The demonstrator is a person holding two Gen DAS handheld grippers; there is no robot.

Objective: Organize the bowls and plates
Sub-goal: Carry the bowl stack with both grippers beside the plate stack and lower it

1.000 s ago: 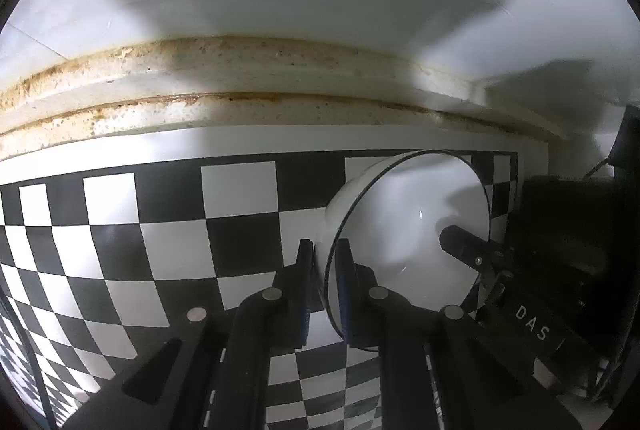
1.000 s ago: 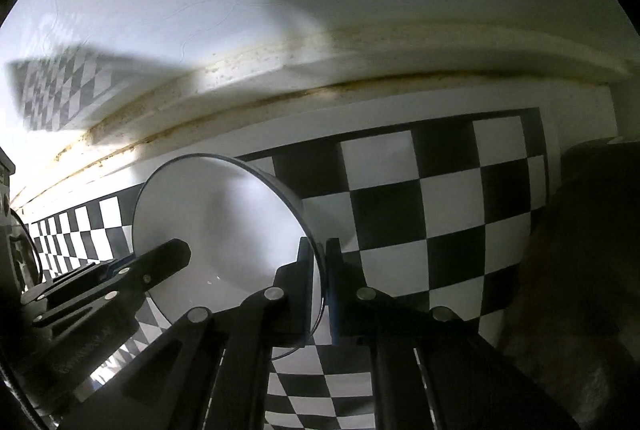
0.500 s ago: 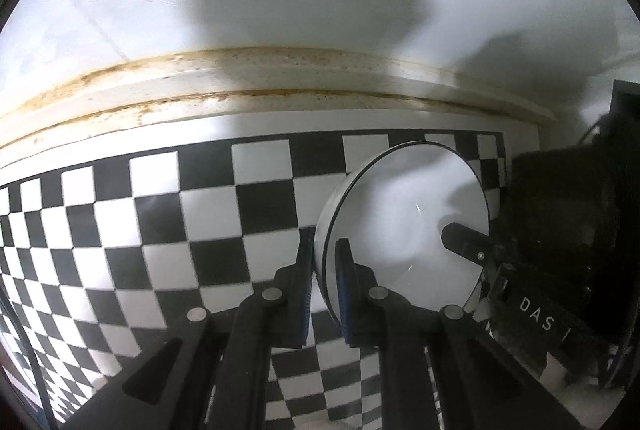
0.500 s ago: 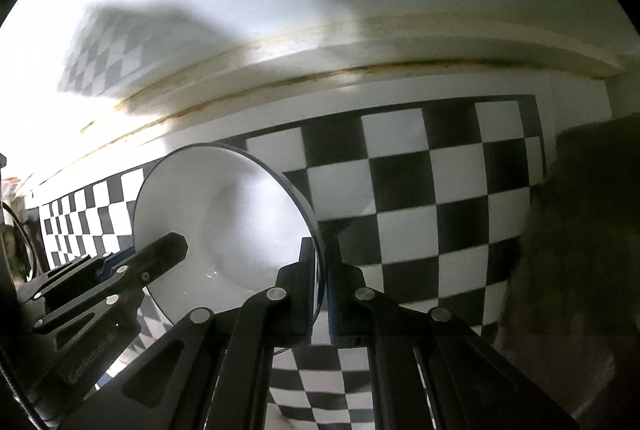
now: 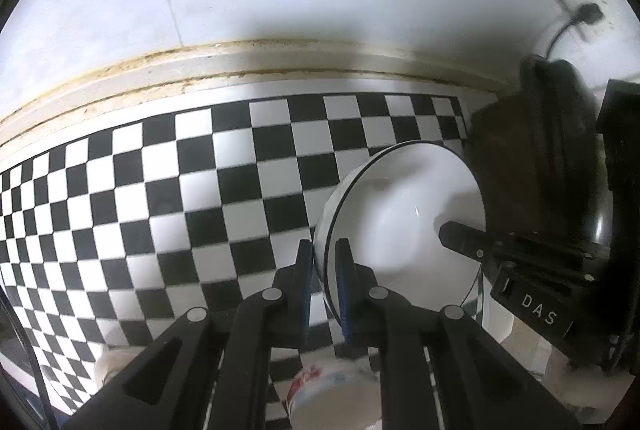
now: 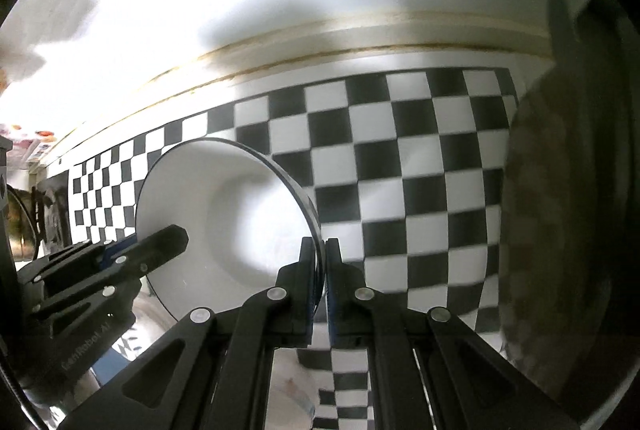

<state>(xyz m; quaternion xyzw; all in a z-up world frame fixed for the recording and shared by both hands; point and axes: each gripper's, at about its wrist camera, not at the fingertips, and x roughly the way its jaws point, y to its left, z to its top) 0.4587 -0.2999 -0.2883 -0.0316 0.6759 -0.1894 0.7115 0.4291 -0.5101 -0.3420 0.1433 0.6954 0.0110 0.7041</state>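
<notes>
A white bowl with a thin black rim [image 5: 404, 218] hangs above the black-and-white checkered cloth [image 5: 200, 189], held by both grippers on opposite sides of its rim. My left gripper [image 5: 324, 270] is shut on the bowl's left rim. In the right wrist view the same white bowl [image 6: 224, 213] shows its inside, and my right gripper [image 6: 323, 262] is shut on its right rim. Each gripper's fingers [image 5: 460, 236] reach into the other's view.
A dark round pot or pan [image 6: 560, 209] stands at the right end of the cloth, with a black cable [image 5: 560, 29] behind it. A stained wall ledge [image 5: 240, 69] runs along the back. A patterned white bowl [image 5: 332, 390] lies below, near the front edge.
Both grippers have risen with the bowl and drawn back from the wall: the checkered cloth looks smaller and farther, and the patterned bowl and the dark pot have come into view.
</notes>
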